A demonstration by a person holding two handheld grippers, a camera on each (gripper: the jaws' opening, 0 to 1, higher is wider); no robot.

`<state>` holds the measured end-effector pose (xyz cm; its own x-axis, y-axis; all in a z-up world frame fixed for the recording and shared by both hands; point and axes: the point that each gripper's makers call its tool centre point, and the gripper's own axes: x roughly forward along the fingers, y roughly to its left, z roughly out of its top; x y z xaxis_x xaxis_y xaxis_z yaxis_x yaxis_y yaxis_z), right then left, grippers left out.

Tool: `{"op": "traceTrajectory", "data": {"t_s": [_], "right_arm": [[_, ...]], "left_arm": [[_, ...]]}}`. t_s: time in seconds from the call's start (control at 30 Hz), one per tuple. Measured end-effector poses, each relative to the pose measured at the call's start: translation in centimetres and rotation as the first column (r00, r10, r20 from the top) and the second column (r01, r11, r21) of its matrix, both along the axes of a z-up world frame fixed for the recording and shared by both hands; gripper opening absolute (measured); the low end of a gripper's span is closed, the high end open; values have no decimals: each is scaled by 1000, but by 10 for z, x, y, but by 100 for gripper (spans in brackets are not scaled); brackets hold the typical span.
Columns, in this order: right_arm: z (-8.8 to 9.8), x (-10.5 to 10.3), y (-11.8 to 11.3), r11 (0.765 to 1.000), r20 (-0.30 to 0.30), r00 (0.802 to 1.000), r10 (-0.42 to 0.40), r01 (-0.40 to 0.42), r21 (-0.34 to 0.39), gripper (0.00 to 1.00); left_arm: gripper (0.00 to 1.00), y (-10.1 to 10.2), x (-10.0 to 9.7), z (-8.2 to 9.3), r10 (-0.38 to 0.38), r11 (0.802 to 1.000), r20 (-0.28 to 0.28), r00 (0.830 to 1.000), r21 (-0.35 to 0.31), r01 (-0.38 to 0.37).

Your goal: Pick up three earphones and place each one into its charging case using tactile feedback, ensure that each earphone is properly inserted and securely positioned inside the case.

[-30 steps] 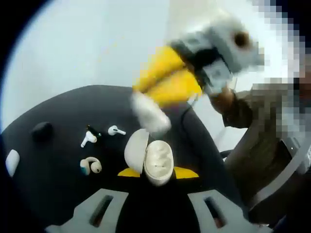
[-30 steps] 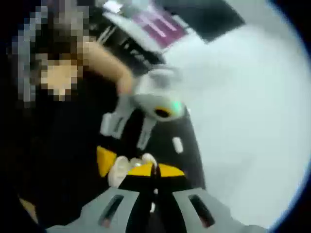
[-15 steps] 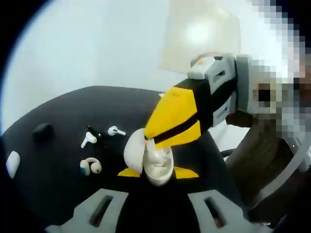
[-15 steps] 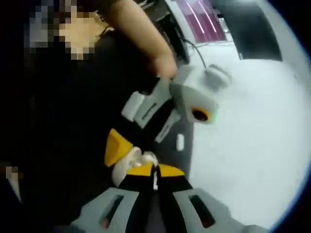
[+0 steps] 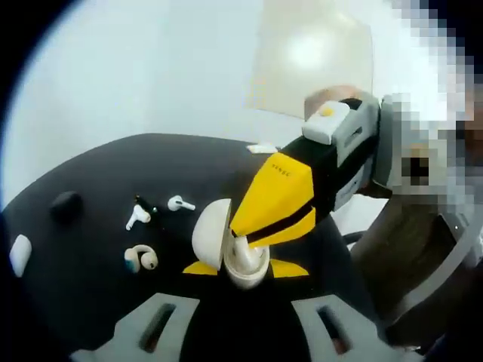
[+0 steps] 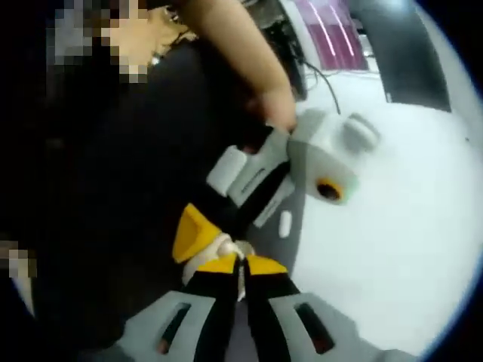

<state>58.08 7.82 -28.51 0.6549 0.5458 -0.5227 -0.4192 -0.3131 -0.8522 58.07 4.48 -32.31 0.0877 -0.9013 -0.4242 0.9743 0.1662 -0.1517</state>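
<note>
The white case (image 5: 240, 256) sits open between the left gripper's (image 5: 243, 268) yellow tips, which are closed on its sides and hold it just above the black mat (image 5: 90, 181). Its lid (image 5: 210, 234) stands up on the left side.

The right gripper (image 5: 249, 237) has come down from above. One second ago it was high and blurry. Half a second ago its tips were at the mouth of the case. Now they poke down into it. In the right gripper view the right gripper's (image 6: 240, 265) tips are pinched almost together with something small and white between them. It looks like an earphone (image 6: 241, 279), but it is too small to be sure.

So I think one earphone is going into the case right now. It may not be all the way in yet. A soft push should tell if it sits snug.

More earphones wait on the mat to the left and have not moved: two small white ones (image 5: 137, 217) (image 5: 178, 203) and a hooked one (image 5: 140, 258). A black lump (image 5: 66, 204) and a white thing (image 5: 19, 252) lie farther left.
</note>
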Motion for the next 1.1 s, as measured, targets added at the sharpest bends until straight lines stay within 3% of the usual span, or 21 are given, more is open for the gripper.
{"op": "traceTrajectory", "data": {"t_s": [0.2,0.33,0.43,0.6,0.7,0.83,0.93,1.1], "right_arm": [[3,0,1,999,-23,1000,-15,16,38,10],[6,-3,0,996,-82,996,-30,37,85,10],[9,-6,0,990,-142,990,-18,37,136,11],[35,-6,-4,956,-223,975,-11,75,283,10],[47,2,-14,942,-219,975,-32,103,320,10],[51,11,-23,931,-203,977,-68,135,340,10],[54,16,-24,902,-263,963,-60,165,399,10],[54,39,-25,843,-422,905,-47,262,469,10]], "left_arm": [[19,8,11,2,0,1000,-5,1000,-3,0],[19,13,17,3,-1,1000,0,1000,-3,1],[19,24,30,4,-1,1000,-2,1000,-5,1],[19,24,30,4,-3,1000,6,1000,-4,3],[19,22,27,4,-4,1000,7,1000,-4,4],[19,33,42,6,-3,1000,4,1000,-6,3],[19,36,45,6,-3,1000,5,1000,-5,3],[19,24,30,4,-2,1000,8,1000,-4,2]]}}
